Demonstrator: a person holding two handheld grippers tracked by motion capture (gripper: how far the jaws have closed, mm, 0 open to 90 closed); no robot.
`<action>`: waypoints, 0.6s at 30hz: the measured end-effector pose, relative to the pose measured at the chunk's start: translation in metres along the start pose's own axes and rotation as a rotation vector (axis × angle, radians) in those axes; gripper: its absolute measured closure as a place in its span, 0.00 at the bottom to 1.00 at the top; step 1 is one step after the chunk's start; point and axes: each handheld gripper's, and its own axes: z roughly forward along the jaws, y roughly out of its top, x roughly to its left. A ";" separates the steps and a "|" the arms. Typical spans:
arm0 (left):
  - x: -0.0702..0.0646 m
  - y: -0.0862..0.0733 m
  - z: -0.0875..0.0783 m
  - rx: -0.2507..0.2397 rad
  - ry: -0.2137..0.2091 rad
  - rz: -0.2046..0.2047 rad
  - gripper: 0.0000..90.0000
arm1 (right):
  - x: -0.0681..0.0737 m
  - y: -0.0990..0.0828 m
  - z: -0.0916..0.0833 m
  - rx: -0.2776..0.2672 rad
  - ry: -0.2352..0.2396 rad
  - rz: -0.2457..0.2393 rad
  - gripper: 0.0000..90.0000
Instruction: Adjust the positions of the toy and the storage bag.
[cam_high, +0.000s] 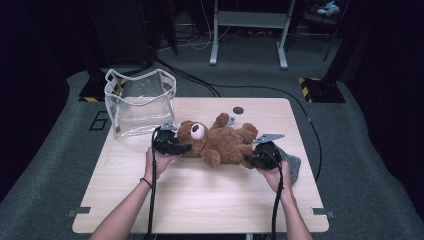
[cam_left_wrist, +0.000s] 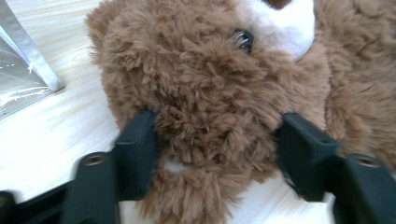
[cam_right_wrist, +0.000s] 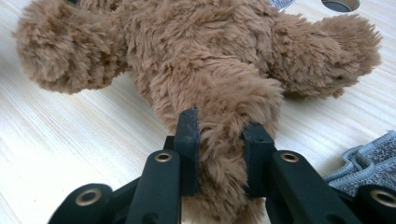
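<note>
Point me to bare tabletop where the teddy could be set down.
Free: the near half of the table, between the two forearms down to the near edge, and the near-left corner. Also the far-right strip past the round hole. Crowded: far-left by the clear bag, the middle under the teddy bear, and the grey cloth by the right gripper.

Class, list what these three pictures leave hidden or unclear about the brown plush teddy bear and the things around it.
- Brown plush teddy bear: in the left gripper view, its muzzle is cut off by the top edge.
- Grey knitted cloth: the right hand-held gripper covers part; its shape is unclear.
- Clear plastic bag: whether it holds anything cannot be told.
</note>
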 end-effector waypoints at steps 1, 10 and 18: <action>0.001 -0.001 0.000 0.002 0.004 0.009 0.55 | -0.001 0.000 0.001 -0.001 0.003 -0.005 0.79; 0.007 -0.007 0.002 -0.011 -0.016 0.027 0.76 | -0.011 0.009 0.001 0.029 0.013 0.009 0.59; 0.011 -0.010 0.004 -0.002 -0.020 0.040 0.76 | -0.036 0.028 -0.002 -0.033 -0.011 0.106 0.35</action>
